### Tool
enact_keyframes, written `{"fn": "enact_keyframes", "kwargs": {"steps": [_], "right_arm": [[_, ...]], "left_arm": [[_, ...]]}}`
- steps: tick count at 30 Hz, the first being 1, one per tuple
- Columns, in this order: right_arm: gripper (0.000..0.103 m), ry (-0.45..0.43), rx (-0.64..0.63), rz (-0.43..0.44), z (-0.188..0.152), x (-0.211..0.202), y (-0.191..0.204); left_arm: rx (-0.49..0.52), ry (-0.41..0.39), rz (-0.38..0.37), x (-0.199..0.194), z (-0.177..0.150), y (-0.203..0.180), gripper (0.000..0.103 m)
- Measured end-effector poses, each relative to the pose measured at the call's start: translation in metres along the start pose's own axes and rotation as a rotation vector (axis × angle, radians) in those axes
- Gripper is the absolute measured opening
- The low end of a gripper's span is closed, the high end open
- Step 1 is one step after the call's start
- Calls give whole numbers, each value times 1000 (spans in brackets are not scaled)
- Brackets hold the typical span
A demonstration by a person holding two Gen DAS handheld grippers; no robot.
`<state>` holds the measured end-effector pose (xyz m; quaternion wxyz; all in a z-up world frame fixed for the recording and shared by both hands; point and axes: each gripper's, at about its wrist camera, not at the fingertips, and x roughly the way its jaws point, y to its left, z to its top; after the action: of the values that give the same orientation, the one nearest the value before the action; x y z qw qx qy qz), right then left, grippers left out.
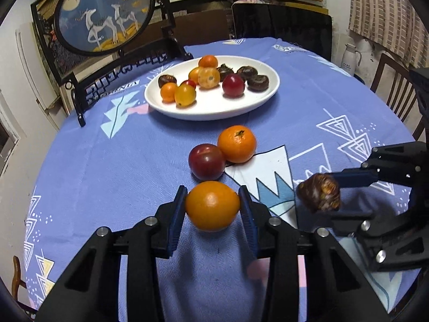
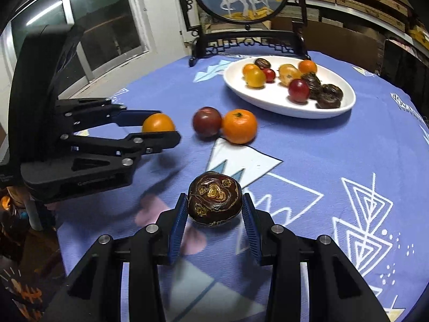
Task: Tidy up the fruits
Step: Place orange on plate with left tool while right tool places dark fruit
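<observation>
**Both tongs gripping fruit above the worktop**

The left tongs (image 1: 212, 201) are clamping a smooth orange tomato (image 1: 212, 206) between their blue pads, one pad pressing on each side of it. The fruit is hanging clear of the cloth, with its shadow lying underneath. The right tongs (image 2: 214, 206) are gripping a dark brown water chestnut (image 2: 214, 202), its flat face with yellowish scars turning up toward the camera; the pads are bearing on both of its flanks. Seen from the left wrist, the right tongs are coming in from the right edge, carrying the chestnut just beside the tomato and at about the same level.

Just beyond the held tomato, two loose fruits are sitting on the blue patterned tablecloth (image 1: 107, 187): a dark red tomato (image 1: 207, 161) and a tangerine (image 1: 236, 143) with its stem scar showing, the two touching each other. They are lying between the tongs and a white oval plate (image 1: 214, 110) farther back on the worktop.

The plate is holding a mix of small orange fruits, yellow and red tomatoes and several more dark chestnuts, the chestnuts mostly crowding its right end in the left wrist view. Behind the plate, at the far edge of the worktop, a round deer picture (image 1: 103, 10) in a dark carved stand is standing upright.
</observation>
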<state>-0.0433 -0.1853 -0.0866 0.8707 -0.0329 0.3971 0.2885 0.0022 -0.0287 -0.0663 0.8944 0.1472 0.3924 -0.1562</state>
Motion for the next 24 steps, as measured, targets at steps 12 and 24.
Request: {"fn": "enact_keyframes", "kwargs": {"steps": [12, 24], "right_arm": [[41, 9, -16, 33, 1, 3, 14], [41, 20, -2, 47, 3, 11, 7]], "left_arm": [[7, -6, 28, -3, -1, 3, 38], [7, 4, 19, 8, 6, 9, 38]]}}
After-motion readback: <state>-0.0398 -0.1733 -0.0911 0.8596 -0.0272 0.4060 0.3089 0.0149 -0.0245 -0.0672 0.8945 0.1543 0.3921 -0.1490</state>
